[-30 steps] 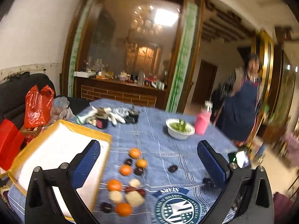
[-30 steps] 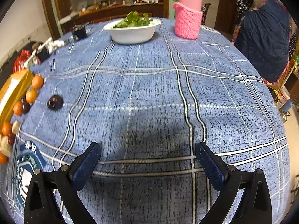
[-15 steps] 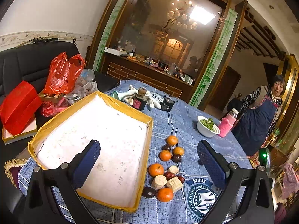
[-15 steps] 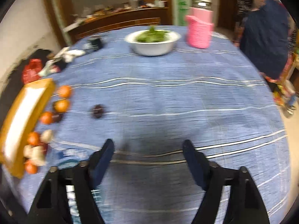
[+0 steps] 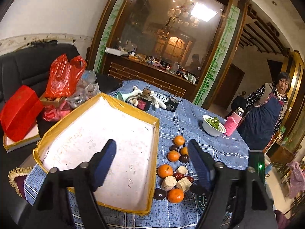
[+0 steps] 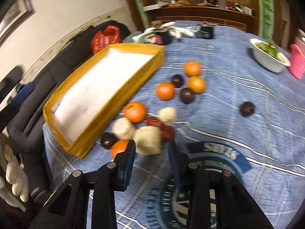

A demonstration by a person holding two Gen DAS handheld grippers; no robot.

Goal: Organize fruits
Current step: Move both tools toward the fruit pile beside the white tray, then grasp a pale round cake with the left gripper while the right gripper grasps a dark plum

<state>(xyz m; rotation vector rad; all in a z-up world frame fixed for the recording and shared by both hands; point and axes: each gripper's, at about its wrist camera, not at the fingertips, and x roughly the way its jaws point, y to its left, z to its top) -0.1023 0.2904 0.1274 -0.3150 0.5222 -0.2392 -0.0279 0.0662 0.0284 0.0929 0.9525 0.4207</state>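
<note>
A yellow-rimmed tray (image 5: 156, 143) with a white floor lies on the blue cloth, also in the right wrist view (image 6: 133, 80). Beside it lies a cluster of fruit: several oranges (image 5: 165, 171) (image 6: 135, 111), dark round fruits (image 5: 184, 158) (image 6: 187, 95), red dates (image 6: 167, 131) and pale chunks (image 5: 168, 183). One dark fruit (image 6: 247, 109) lies apart to the right. My left gripper (image 5: 152, 162) is open, held high over the tray's right edge. My right gripper (image 6: 151, 150) is partly open just in front of a pale chunk (image 6: 148, 140), not touching it.
A white bowl of greens (image 5: 212, 127) (image 6: 270, 59) and a pink bottle (image 5: 231, 126) stand far right. A small jar (image 5: 144, 103), gloves and a black box sit at the far table edge. Red bags (image 5: 63, 76) and a red box (image 5: 19, 112) lie left. A woman (image 5: 266, 118) stands at the right.
My left gripper's jaws have narrowed while it stays above the tray. My right gripper swung left and down toward the fruit cluster, and its jaws closed partway.
</note>
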